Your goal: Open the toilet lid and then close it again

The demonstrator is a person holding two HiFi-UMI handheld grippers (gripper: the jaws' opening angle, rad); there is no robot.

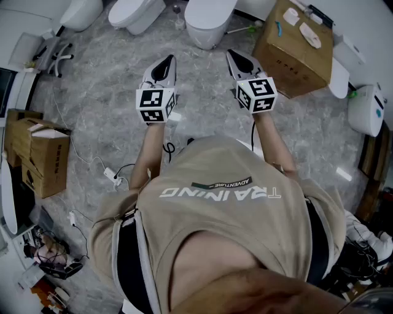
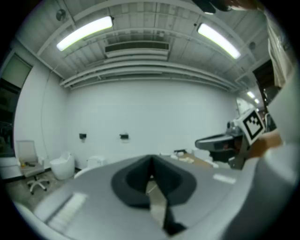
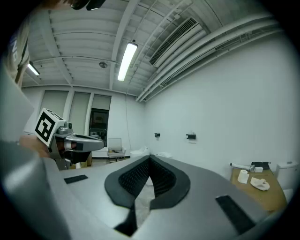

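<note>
A white toilet stands on the grey marble floor straight ahead of me, its lid lying flat. Both grippers are held at chest height, well short of it, pointing toward it. My left gripper is shut with nothing between its jaws, and its dark pads meet at the tip. My right gripper is also shut and empty, its ribbed pads touching at the front. Each gripper view shows the other gripper beside it: the right gripper and the left gripper.
Two more white toilets stand at the back left. A large cardboard box with small items on top sits right of the middle toilet. More boxes and cables lie to my left.
</note>
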